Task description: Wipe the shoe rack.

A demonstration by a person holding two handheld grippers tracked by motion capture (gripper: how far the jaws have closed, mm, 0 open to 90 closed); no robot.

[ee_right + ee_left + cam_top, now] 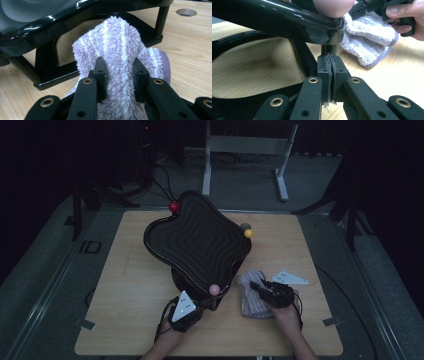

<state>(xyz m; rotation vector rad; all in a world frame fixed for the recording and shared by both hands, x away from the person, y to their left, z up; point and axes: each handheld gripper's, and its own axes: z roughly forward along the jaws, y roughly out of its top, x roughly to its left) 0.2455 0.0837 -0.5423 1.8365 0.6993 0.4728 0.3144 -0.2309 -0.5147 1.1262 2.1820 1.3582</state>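
Right gripper (119, 72) at the bottom middle, jaws pinching a fluffy purple cloth (117, 50), left gripper (331, 72) jaws pressing together under the black tray (274, 20), on the wooden surface (135, 290).

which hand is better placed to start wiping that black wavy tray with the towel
Right. The right gripper is already clamped on the striped towel, beside the black tray. The left gripper is shut with nothing visibly between its pads, low by the tray's stand.

Cloth (120, 45): pale lilac with white stripes. Tray (197, 237): glossy black (concentric ripple pattern). Balls: red (174, 207), yellow (248, 233), pink (214, 289).
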